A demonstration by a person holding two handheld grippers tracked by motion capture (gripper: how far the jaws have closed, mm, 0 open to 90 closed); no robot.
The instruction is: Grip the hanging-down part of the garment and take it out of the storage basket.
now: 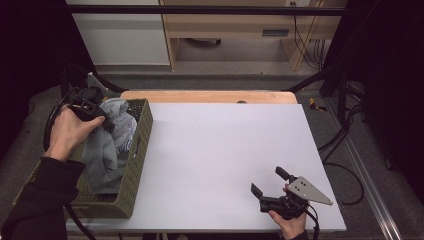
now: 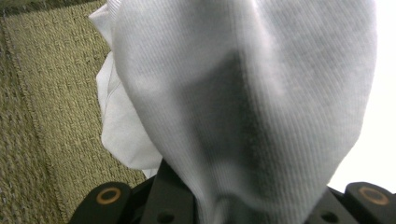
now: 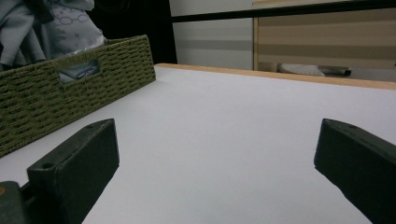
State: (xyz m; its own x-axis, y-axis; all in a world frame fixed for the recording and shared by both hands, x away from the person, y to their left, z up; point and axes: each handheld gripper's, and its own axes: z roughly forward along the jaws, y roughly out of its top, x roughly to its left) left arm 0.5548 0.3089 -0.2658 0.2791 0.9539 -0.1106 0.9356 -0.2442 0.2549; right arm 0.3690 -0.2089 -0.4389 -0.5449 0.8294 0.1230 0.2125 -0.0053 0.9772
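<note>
A grey garment [image 1: 107,145] with a small print hangs out of a green woven basket [image 1: 135,165] at the table's left. My left gripper [image 1: 102,121] is shut on a bunch of that cloth and holds it up above the basket. In the left gripper view the grey cloth [image 2: 243,107] drapes over both jaws, and the basket's weave [image 2: 51,116] lies behind it. My right gripper [image 1: 270,181] rests low at the front right of the white table [image 1: 220,150], jaws wide apart and empty. In the right gripper view the basket [image 3: 70,93] stands at the left with the garment [image 3: 51,28] above it.
A wooden strip [image 1: 210,96] edges the table's far side. Behind it stand a white cabinet [image 1: 125,35] and a wooden desk [image 1: 240,25] with cables. Black frame bars [image 1: 200,9] cross overhead. More cables [image 1: 350,130] trail on the floor at the right.
</note>
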